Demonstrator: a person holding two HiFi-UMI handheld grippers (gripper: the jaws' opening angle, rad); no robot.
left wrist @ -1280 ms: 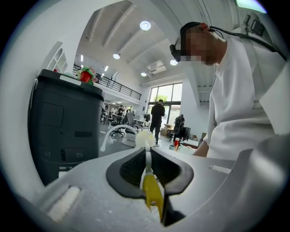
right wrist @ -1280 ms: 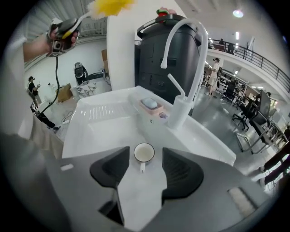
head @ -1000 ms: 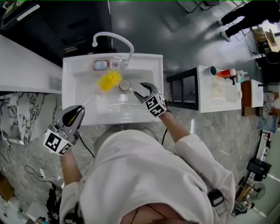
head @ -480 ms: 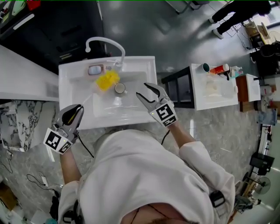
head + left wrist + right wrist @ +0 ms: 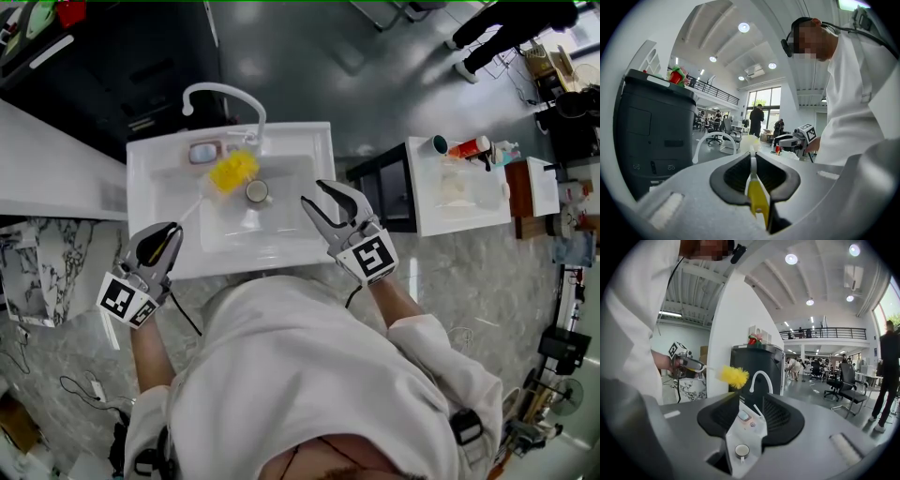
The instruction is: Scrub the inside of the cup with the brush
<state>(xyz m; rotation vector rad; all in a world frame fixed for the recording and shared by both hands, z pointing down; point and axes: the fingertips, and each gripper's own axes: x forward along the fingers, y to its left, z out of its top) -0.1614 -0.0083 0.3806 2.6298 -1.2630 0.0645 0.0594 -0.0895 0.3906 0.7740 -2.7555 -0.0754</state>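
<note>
At the front-left corner of the sink (image 5: 281, 150), our left gripper (image 5: 167, 236) is clamped tight on the thin handle of the brush (image 5: 232, 172). In the left gripper view the jaws are pressed flat against that yellow-and-white handle, which runs straight out between them. The handle slants up and away over the basin, and the fluffy yellow head sits toward the back-left, close under the faucet (image 5: 225, 92).

Over the front-right edge of the sink we hold the right gripper (image 5: 312, 192) raised above the basin. Its jaws have just been closing but are partly spread, and they hold nothing. The right gripper view looks through the gap down onto the white basin, far below.

The cup (image 5: 257, 191) stands upright on the basin floor near the middle, mouth up. It is free of both grippers. From the head view the brush head lies just beside it, on its back-left side. In the right gripper view the cup (image 5: 742, 451) shows small and low between the jaws, with its handle toward us, while the brush head hangs well above it — apart, not inside.
</note>
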